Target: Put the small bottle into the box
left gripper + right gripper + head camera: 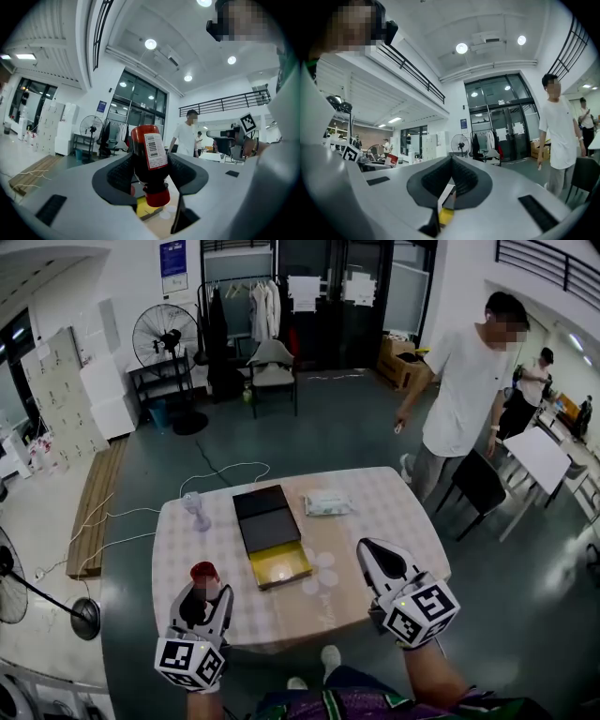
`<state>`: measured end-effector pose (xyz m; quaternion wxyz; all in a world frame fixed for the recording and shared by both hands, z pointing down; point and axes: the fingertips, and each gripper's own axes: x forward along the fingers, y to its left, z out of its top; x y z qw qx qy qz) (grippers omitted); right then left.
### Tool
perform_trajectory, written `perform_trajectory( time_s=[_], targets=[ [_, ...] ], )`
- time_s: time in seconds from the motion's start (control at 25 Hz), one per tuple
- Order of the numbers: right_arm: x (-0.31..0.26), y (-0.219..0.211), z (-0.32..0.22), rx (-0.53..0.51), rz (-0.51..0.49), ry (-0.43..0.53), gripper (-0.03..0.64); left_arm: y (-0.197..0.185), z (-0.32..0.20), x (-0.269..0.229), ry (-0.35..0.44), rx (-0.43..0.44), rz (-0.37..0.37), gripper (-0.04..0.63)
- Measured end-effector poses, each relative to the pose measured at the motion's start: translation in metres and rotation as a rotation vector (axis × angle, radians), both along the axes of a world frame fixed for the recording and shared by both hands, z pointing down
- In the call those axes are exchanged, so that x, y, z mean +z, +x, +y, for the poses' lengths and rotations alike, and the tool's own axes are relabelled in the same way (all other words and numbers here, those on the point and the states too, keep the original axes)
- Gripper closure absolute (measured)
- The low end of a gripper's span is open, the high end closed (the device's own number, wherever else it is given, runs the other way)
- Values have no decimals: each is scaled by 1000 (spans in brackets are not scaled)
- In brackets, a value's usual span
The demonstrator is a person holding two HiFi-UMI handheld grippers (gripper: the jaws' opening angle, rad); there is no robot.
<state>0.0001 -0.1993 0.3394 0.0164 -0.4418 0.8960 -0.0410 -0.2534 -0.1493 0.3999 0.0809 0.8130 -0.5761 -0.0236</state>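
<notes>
My left tongs (150,177) clamp the small bottle (151,152) cap-down; my right tongs (451,178) are closed on nothing.

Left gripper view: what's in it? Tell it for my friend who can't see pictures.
The left gripper clamps a small bottle between its jaws, upside down, with its red cap pointing down and a white barcode label facing the camera. Below it peeks the yellow inside of the box, and a person in a white shirt stands farther back.

small bottle (149,161): 1 | box (270,535): 1 | hand-held grippers (204,594) (369,547): 2 | packet (327,503): 1
</notes>
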Motion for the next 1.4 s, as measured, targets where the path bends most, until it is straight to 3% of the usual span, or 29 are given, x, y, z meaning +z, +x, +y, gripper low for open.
perform_trajectory(
  time_s=[0.6, 1.0, 1.4],
  targets=[
    [-10, -17, -90, -149, -57, 29, 612, 21, -78, 6, -63, -29, -1, 345],
    [25, -18, -132, -196, -56, -16, 612, 46, -120, 42, -160, -18, -40, 345],
    [51, -20, -147, -244, -62, -71, 612, 60, -146, 104, -314, 0, -69, 345]
  ],
)
